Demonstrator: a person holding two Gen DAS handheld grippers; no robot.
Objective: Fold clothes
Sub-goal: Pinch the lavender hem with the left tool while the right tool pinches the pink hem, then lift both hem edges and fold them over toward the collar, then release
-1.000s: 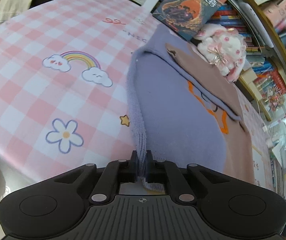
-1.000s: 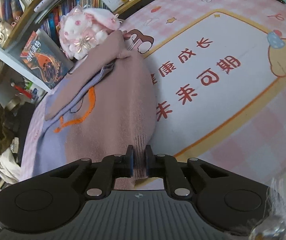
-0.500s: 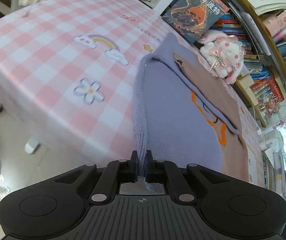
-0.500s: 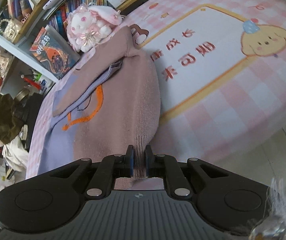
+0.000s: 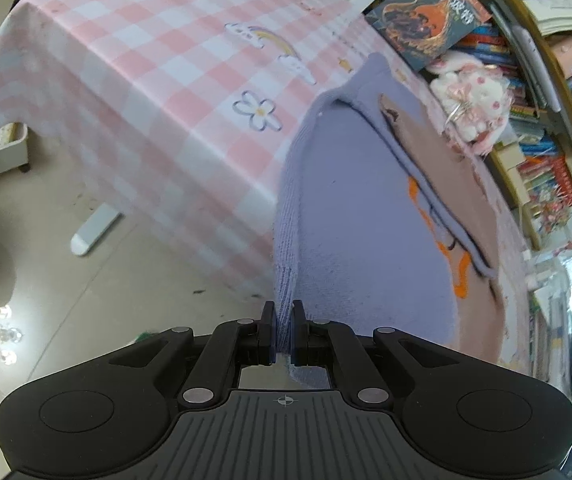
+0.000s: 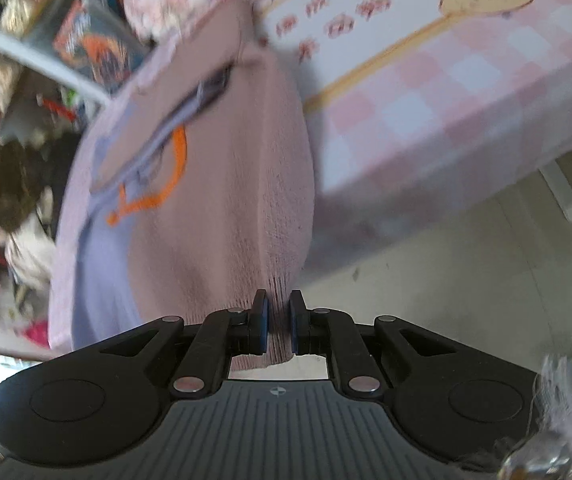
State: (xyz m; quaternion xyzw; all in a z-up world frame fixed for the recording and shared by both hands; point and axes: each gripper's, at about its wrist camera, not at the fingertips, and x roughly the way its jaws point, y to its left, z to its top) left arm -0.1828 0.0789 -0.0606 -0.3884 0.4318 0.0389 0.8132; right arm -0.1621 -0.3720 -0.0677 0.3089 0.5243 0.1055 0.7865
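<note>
The left gripper (image 5: pixel 284 330) is clenched on the ribbed lilac hem of the sweater (image 5: pixel 365 216), and the right gripper (image 6: pixel 278 326) pinches the ribbed pink hem of the same garment. The sweater stretches away ahead of both grippers onto the table (image 5: pixel 158 80), its far end lying on the pink checked cloth near the plush toy (image 5: pixel 469 96) and the bookshelf (image 5: pixel 545 92) ahead and to the right of the left gripper.

Compared with a second ago, both grippers have pulled back off the table edge: the floor (image 5: pixel 46 280) now shows below and to the left of the left gripper, and to the right of the right one, where earlier only tabletop was visible. The near part of the sweater now hangs past the table edge between cloth and fingers. The grip on both hems is unchanged. The right wrist view is blurred.
</note>
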